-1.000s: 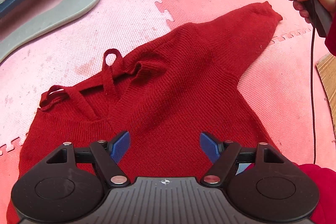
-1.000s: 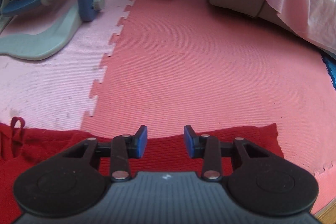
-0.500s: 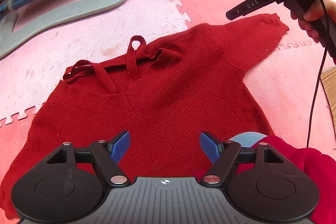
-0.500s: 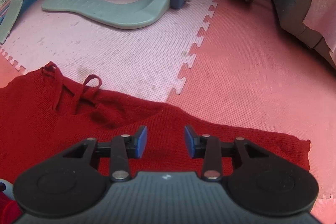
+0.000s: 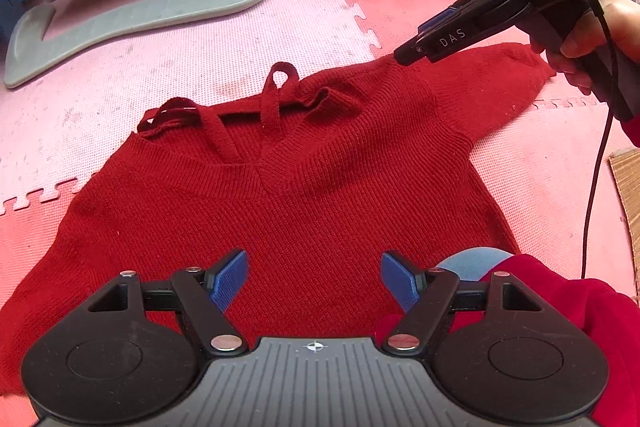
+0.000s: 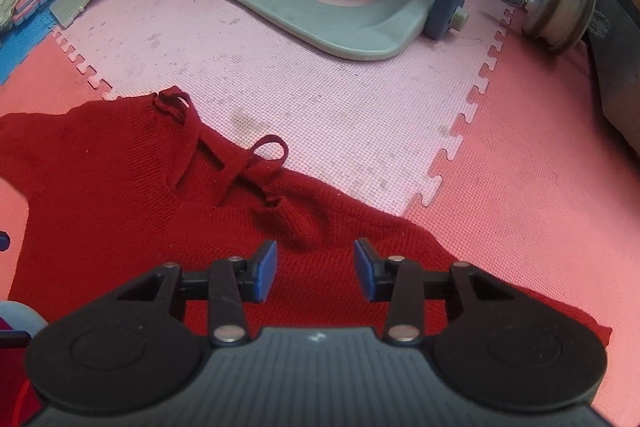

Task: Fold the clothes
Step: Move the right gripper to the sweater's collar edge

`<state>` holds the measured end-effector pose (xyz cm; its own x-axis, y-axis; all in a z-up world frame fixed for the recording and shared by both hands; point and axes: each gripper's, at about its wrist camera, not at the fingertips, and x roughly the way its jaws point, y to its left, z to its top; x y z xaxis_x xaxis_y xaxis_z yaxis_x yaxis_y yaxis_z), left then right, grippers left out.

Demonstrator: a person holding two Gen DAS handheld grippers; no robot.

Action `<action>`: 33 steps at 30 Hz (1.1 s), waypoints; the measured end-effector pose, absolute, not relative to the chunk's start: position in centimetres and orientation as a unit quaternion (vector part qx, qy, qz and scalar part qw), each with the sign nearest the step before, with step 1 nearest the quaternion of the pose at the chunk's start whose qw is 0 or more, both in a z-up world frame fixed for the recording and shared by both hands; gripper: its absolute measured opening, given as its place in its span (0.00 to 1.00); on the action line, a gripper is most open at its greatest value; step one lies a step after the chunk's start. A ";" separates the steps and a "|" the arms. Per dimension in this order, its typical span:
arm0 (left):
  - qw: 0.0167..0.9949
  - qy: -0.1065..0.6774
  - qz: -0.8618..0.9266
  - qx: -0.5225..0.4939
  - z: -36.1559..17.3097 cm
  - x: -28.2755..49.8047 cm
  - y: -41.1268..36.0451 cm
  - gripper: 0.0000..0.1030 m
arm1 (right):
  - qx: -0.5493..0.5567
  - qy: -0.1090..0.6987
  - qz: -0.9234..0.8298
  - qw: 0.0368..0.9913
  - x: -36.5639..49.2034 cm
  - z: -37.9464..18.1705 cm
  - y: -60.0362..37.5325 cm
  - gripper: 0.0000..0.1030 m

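Note:
A dark red knit sweater lies flat on the pink foam mat, front up, with thin tie straps looped at its V neckline. My left gripper hovers over the lower chest, open wide, with nothing between its blue pads. In the left wrist view my right gripper, held in a hand, points down at the sweater's right shoulder beside the sleeve. In its own view the right gripper stands partly open above the shoulder knit, just below the neckline ties, holding nothing.
A grey and blue plastic chair base stands on the mat beyond the sweater. A wheel and dark furniture sit at the far right. Brown cardboard and a hanging cable are at the right. A red sleeve is beside my left gripper.
The right gripper has swung left and rolled, from over the sleeve cuff to the shoulder near the neckline. The left gripper has shifted so that the whole sweater front shows.

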<state>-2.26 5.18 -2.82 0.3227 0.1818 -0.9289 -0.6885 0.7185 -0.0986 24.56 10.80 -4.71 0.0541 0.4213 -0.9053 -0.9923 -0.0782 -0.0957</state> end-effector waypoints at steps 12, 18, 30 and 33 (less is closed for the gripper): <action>0.760 0.516 0.283 -0.277 -5.1 -3.3 8.1 0.73 | -0.483 0.305 0.623 0.534 23.1 -8.2 15.1 0.41; 0.758 0.518 0.280 -0.281 -5.9 -2.3 9.6 0.73 | -0.515 0.269 0.641 0.502 23.9 -10.1 17.7 0.40; 0.753 0.535 0.248 -0.293 -8.0 0.3 11.4 0.73 | -0.569 0.233 0.658 0.434 23.6 -15.1 19.8 0.36; 0.751 0.538 0.245 -0.294 -8.5 0.6 11.9 0.73 | -0.576 0.235 0.662 0.417 23.4 -16.0 20.3 0.29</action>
